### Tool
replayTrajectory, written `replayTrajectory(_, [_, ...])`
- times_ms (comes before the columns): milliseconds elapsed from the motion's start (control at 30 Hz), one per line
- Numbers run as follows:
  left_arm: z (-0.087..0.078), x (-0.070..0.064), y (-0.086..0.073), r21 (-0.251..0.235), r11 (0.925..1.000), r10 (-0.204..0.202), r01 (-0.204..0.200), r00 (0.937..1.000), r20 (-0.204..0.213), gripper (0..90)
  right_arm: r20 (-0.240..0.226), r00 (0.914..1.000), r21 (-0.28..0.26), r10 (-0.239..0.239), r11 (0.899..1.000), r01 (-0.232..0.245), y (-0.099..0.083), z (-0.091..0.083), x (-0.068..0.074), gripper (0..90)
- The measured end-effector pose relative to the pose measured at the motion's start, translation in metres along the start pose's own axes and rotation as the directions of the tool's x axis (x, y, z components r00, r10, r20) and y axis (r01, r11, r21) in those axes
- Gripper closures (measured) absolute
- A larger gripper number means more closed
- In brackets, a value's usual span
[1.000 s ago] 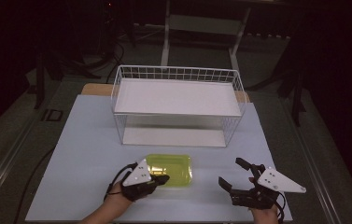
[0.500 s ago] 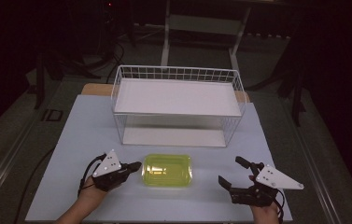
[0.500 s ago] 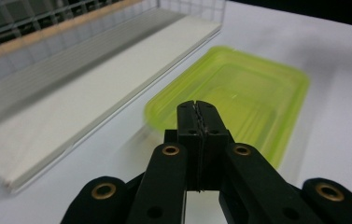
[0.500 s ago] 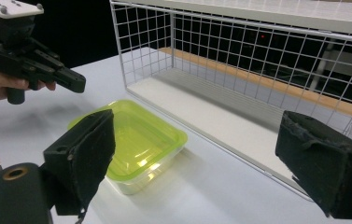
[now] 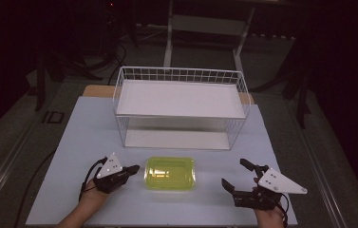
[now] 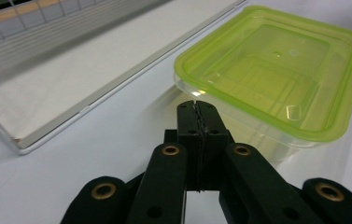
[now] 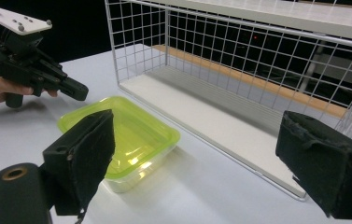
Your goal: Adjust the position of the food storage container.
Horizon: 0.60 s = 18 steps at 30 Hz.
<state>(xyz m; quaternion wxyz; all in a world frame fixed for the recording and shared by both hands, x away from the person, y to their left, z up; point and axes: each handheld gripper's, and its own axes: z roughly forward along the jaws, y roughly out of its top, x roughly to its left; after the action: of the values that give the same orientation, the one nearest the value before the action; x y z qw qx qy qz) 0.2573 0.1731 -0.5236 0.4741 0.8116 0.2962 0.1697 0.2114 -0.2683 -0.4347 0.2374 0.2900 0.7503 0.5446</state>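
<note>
- Dark room all around, and a pale bench (image 5: 86, 137) sits lit in the middle, with a white wire rack (image 5: 180, 107) standing at its far side.
- Front and centre lies the green-lidded container (image 5: 170, 173), flat on the bench just before the rack.
- Left tool (image 5: 133, 168) sits just beside the container's left edge; the left gripper view shows its jaws pressed together, tips right at the lid's corner.
- Right tool (image 5: 235, 175) rests well apart on the other side, jaws spread wide.

A green-lidded container (image 5: 170, 173) sits on the white desk (image 5: 81, 137), just in front of a white wire rack (image 5: 180, 108) with two shelves.
</note>
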Motion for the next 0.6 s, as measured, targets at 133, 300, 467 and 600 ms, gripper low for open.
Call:
replayTrajectory(133, [0.005, -0.005, 0.001, 0.005, 0.9999, 0.009, -0.009, 0.9998, 0.015, 89.8, -0.008, 0.9998, 0.006, -0.017, 1.0, 0.017, 0.0, 0.001, 0.001, 11.9])
replayTrajectory(300, [0.013, -0.011, 0.003, 0.012, 0.9998, 0.018, -0.019, 0.9994, 0.029, 89.8, -0.013, 0.9997, -0.007, -0.018, 1.0, 0.018, 0.0, 0.001, 0.003, 13.1])
replayTrajectory(467, [0.018, -0.013, 0.006, 0.01, 0.9998, 0.016, -0.017, 0.9992, 0.037, 89.8, 0.004, 0.9999, -0.011, -0.011, 1.0, 0.011, -0.002, 0.002, 0.003, 13.1])
replayTrajectory(600, [0.025, -0.016, 0.009, 0.006, 0.9999, 0.009, -0.01, 0.9991, 0.041, 89.8, 0.007, 0.9999, -0.009, -0.009, 1.0, 0.009, -0.002, 0.002, 0.004, 13.3])
